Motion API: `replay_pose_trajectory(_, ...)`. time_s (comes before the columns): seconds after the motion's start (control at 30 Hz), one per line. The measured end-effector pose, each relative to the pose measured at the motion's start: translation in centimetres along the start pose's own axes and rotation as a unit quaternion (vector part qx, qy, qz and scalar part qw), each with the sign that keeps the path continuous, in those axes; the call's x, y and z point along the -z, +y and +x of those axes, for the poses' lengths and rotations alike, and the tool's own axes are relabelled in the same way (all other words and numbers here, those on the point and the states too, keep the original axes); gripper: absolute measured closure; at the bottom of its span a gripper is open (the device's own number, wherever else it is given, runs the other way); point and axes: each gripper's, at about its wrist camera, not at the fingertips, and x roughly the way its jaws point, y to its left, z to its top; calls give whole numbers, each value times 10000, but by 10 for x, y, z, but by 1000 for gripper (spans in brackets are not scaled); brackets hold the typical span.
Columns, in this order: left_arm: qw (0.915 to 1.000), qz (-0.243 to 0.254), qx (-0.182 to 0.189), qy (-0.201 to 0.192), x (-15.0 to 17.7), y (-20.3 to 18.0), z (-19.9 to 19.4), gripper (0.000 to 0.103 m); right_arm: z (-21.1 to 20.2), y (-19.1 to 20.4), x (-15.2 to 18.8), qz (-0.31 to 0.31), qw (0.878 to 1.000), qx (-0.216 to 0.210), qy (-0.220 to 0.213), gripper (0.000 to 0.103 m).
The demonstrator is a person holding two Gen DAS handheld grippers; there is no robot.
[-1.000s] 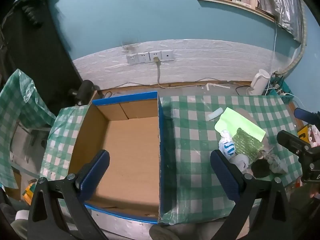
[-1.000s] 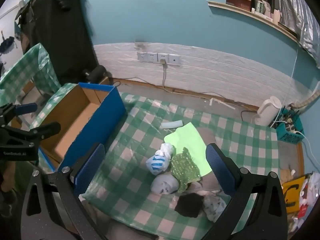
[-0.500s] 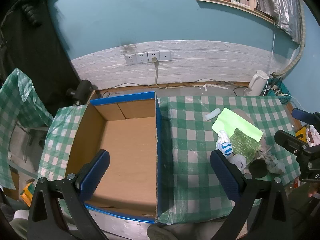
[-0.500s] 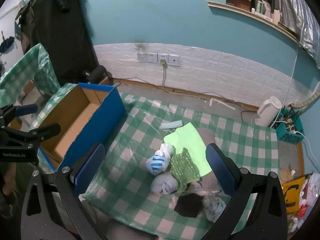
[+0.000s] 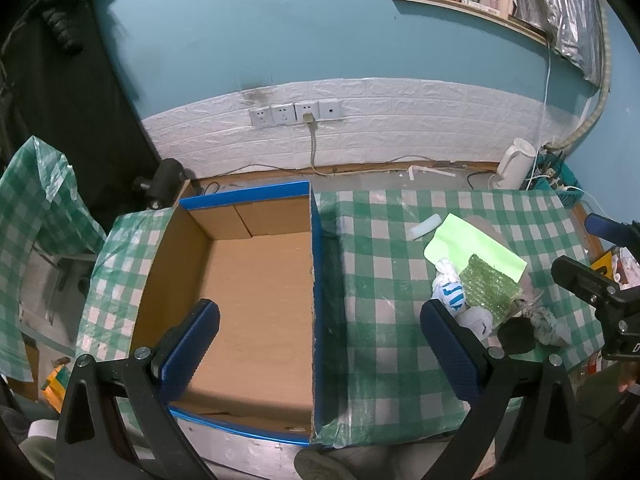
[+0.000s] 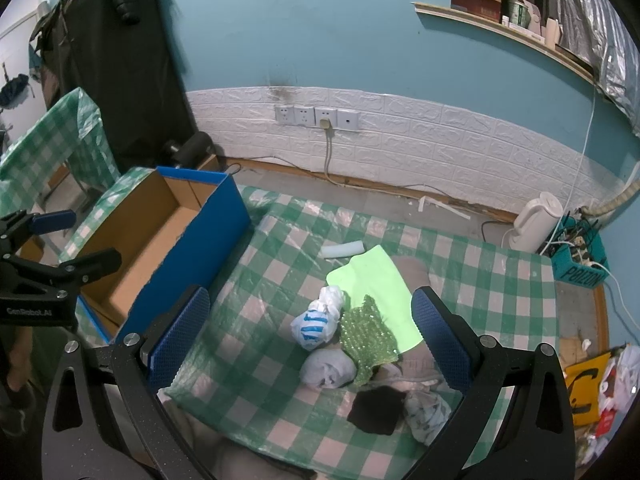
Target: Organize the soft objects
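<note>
An empty cardboard box with blue outer walls (image 5: 312, 280) (image 6: 224, 216) stands at the left of a green checked table. A pile of soft things lies to its right: a light green cloth (image 6: 376, 280) (image 5: 472, 244), a green bubble-wrap piece (image 6: 368, 336), a white bag with blue print (image 6: 316, 328) (image 5: 450, 292), a white bundle (image 6: 328, 372), a black item (image 6: 376, 408) and a patterned cloth (image 6: 428, 412). My left gripper (image 5: 320, 344) is open and empty above the box's right wall. My right gripper (image 6: 310, 336) is open and empty above the pile.
A small white tube (image 6: 342, 249) lies on the table behind the pile. A white kettle (image 6: 534, 220) and a teal basket of cables (image 6: 580, 256) stand on the floor by the wall. A second checked table (image 6: 52, 148) is at far left.
The left wrist view has shifted slightly, so the box and pile sit a little further left in it. Both grippers stay open and empty; the objects have not moved.
</note>
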Motion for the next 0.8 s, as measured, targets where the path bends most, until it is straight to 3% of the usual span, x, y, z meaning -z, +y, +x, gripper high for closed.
replay_pose_trajectory(0.8, 10000, 38, -73, 0, 1, -3, 0, 2, -2, -1, 1, 0, 10000, -8, 0, 2)
